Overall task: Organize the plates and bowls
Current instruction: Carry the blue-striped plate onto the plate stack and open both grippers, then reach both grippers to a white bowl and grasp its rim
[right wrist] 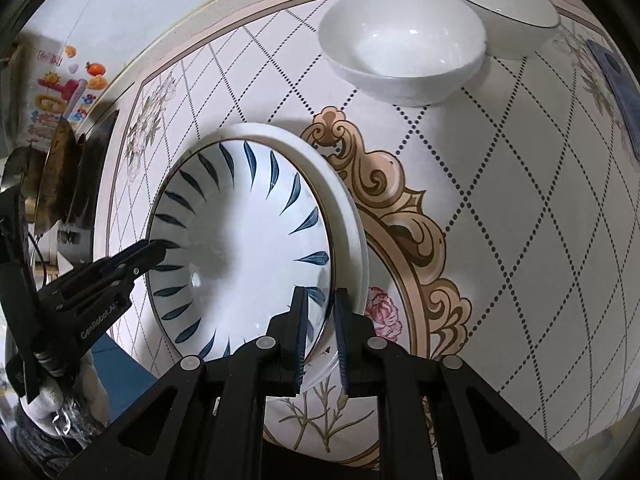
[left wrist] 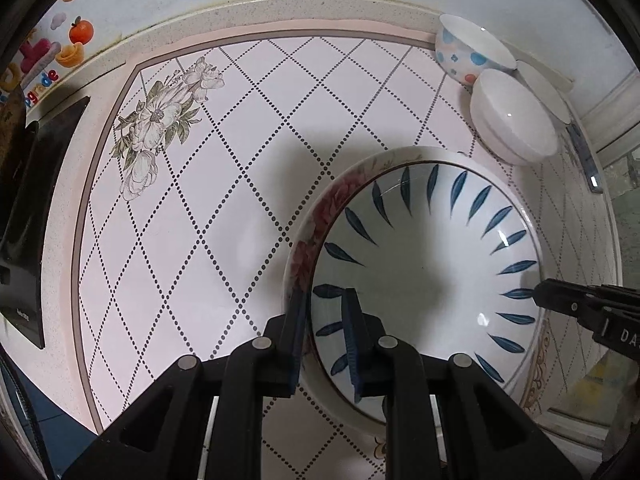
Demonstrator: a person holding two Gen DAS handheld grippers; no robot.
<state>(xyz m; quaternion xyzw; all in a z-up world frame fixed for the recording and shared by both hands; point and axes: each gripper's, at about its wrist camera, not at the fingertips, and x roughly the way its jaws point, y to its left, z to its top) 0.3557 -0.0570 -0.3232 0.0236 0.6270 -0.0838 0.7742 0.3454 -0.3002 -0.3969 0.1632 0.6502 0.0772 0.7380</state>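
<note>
Clearly, both grippers pinch opposite rims of the blue-leaf bowl: the left gripper has its jaws closed on the left rim, the right gripper on the right rim. The bowl sits inside a floral plate, near the middle of the tiled counter, though whether it rests fully is hard to judge. Two white bowls and a dotted bowl wait at the far right. Moving it well means keeping both hands level and matched, so neither rim slips.
</note>
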